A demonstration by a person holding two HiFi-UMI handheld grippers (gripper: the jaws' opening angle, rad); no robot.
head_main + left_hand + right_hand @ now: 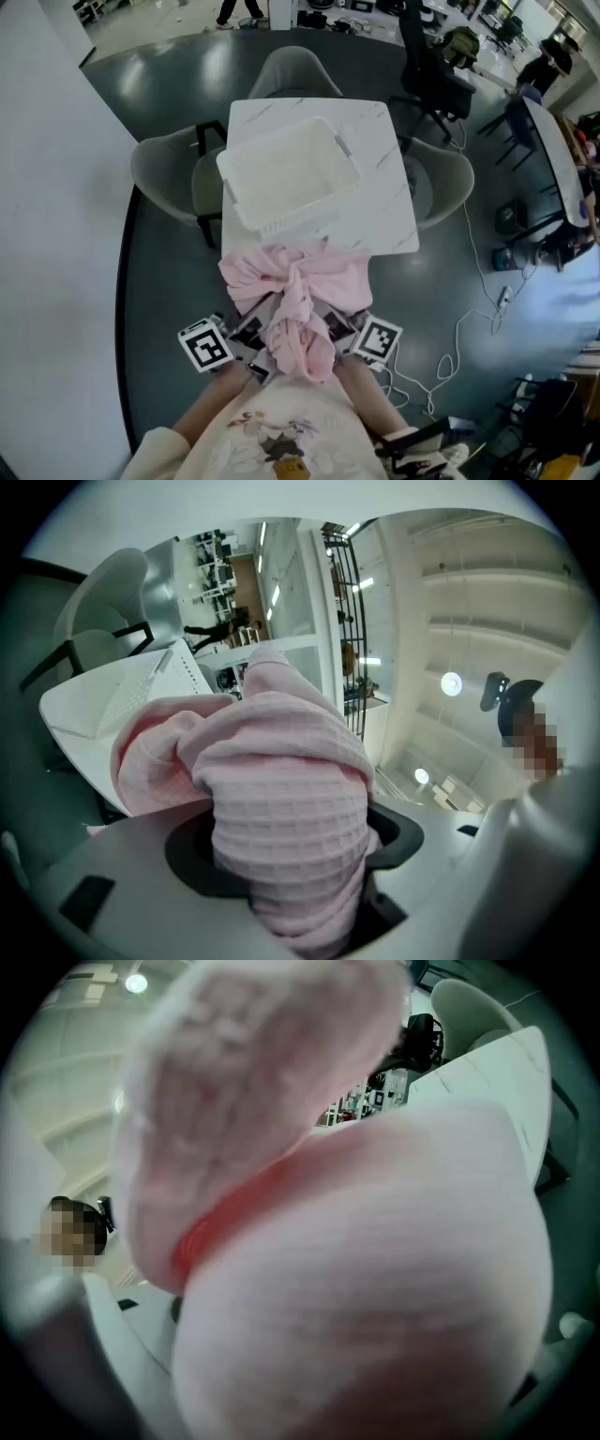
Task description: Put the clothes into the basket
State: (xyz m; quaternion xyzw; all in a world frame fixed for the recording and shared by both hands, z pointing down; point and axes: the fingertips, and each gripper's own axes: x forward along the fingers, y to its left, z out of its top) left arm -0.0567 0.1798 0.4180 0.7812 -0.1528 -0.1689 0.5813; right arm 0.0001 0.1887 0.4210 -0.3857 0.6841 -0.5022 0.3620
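Note:
A pink waffle-weave garment point(295, 281) lies bunched at the near edge of the white table point(386, 217) and hangs off it over both grippers. My left gripper point(255, 349) and right gripper point(343, 339) sit under the bundle, close together, with only their marker cubes showing. In the left gripper view a thick roll of the pink garment point(281, 789) rises out of the gripper's throat and hides the jaws. The pink garment point(375, 1269) fills nearly the whole right gripper view. An empty white basket point(286, 173) stands on the table beyond the garment.
Grey chairs stand left point(164, 173), right point(448, 178) and behind point(292, 70) the small table. A black office chair point(427, 80) is at the back right. A white cable point(469, 319) trails over the dark floor to the right. A white wall point(52, 234) runs along the left.

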